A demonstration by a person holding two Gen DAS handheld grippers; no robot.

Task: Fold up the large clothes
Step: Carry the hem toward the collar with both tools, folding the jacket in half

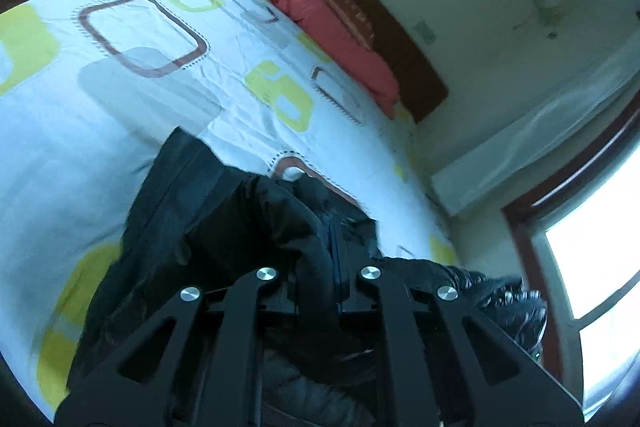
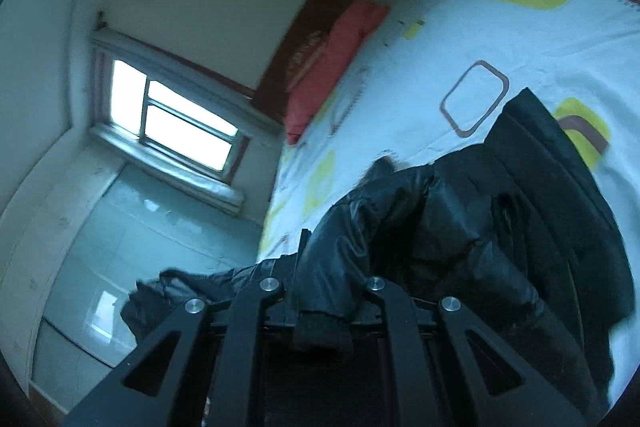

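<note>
A large black padded jacket (image 1: 224, 219) lies partly on a bed with a white sheet (image 1: 120, 115) printed with yellow and brown squares. My left gripper (image 1: 318, 291) is shut on a rolled edge of the jacket beside its zipper, and the cloth hangs from it. In the right wrist view the same jacket (image 2: 460, 227) drapes across the bed (image 2: 400, 87). My right gripper (image 2: 324, 311) is shut on a sleeve near its knit cuff, which hangs down between the fingers. Both pairs of fingertips are buried in the cloth.
A red pillow (image 1: 340, 39) lies at the dark wooden headboard (image 1: 400, 43). A bright window (image 2: 172, 119) is in the wall beside the bed, above a pale tiled floor (image 2: 140, 247). Part of the jacket (image 2: 180, 291) hangs past the bed's edge.
</note>
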